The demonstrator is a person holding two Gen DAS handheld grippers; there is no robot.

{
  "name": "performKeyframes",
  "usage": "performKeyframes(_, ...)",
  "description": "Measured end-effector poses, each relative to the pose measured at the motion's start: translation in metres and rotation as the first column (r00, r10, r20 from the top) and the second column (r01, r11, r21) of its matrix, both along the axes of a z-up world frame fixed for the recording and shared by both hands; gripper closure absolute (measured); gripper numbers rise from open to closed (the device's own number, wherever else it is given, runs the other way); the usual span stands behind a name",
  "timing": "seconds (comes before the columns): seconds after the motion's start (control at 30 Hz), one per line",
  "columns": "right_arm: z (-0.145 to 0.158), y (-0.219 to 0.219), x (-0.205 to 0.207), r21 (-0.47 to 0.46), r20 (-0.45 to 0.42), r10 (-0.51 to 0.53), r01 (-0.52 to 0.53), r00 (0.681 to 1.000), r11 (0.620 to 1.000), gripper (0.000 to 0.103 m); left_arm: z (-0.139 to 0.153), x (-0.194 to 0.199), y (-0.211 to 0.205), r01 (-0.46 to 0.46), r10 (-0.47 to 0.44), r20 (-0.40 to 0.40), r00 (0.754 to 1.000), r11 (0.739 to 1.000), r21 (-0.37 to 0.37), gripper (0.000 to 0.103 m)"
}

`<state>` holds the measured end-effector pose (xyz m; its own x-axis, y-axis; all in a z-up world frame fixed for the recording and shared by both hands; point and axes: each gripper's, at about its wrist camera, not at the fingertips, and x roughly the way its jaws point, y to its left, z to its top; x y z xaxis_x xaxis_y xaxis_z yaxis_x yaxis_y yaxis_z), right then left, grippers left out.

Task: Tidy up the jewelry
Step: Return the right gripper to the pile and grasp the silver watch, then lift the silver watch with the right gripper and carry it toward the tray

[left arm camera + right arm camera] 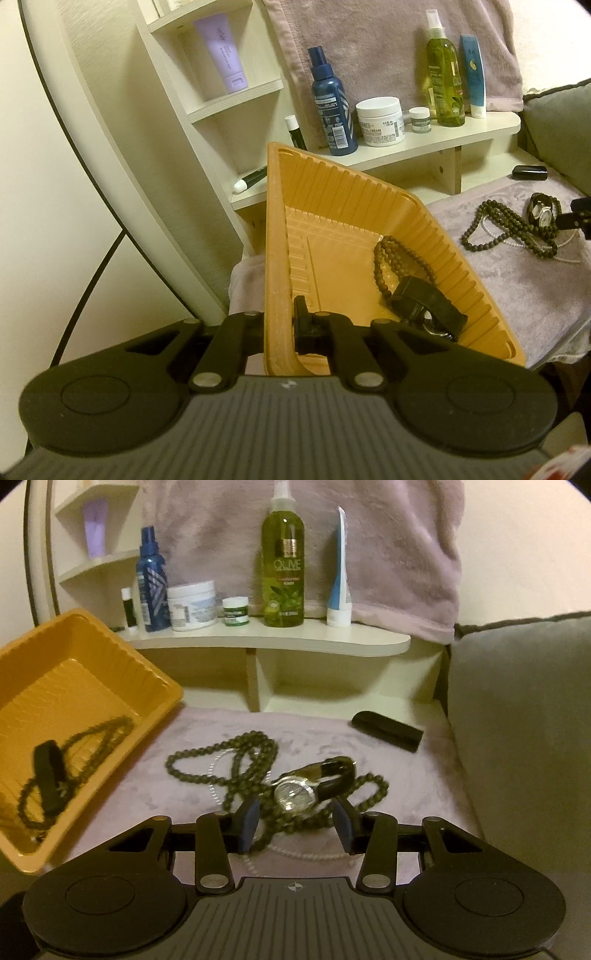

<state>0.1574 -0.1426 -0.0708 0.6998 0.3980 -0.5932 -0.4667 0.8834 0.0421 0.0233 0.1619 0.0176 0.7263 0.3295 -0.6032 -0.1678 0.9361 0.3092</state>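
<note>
My left gripper (280, 325) is shut on the near rim of the orange tray (332, 206) and holds it tilted. In the tray lie a brown bead bracelet (391, 254) and a black-strap watch (428, 314). My right gripper (295, 827) is open, low over the towel, its blue pads either side of a silver watch (295, 794) with a black strap. That watch lies on a long dark bead necklace (236, 760) tangled with a thin pearl strand (295, 853). The pile also shows in the left wrist view (517, 229), and the tray in the right wrist view (92, 638).
A pink towel (155, 786) covers the surface. A black case (388, 731) lies at the back right. A white shelf (258, 638) behind holds bottles, jars and tubes. A grey cushion (524, 720) stands at the right.
</note>
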Motion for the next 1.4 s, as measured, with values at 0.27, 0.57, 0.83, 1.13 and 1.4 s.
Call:
performKeyframes(0.27,-0.003,0.01,0.02,0.018,-0.029,-0.057,0.057,0.998,0.998,0.057,-0.001,0.0,0.001,-0.001,0.001,-0.002,1.0,1.0,0.001,0.097)
performKeyframes(0.57,-0.021,0.031,0.028,-0.065,0.001,-0.073,0.073,0.997,0.995,0.054,-0.001,0.0,0.002,-0.003,0.003,-0.003,1.0,1.0,-0.002,0.097)
performKeyframes(0.83,-0.025,0.031,0.032,-0.056,0.0,-0.092,0.091,0.996,0.994,0.05,-0.002,0.0,0.002,-0.005,0.005,-0.003,1.0,1.0,-0.004,0.098)
performKeyframes(1.13,-0.021,0.027,0.026,-0.048,-0.011,-0.085,0.084,0.996,0.995,0.067,-0.002,0.001,0.002,-0.005,0.005,-0.004,1.0,1.0,-0.003,0.097)
performKeyframes(1.4,-0.014,0.017,0.013,-0.063,0.033,-0.089,0.091,0.995,0.994,0.067,-0.001,0.001,0.001,-0.004,0.004,-0.003,1.0,1.0,-0.001,0.097)
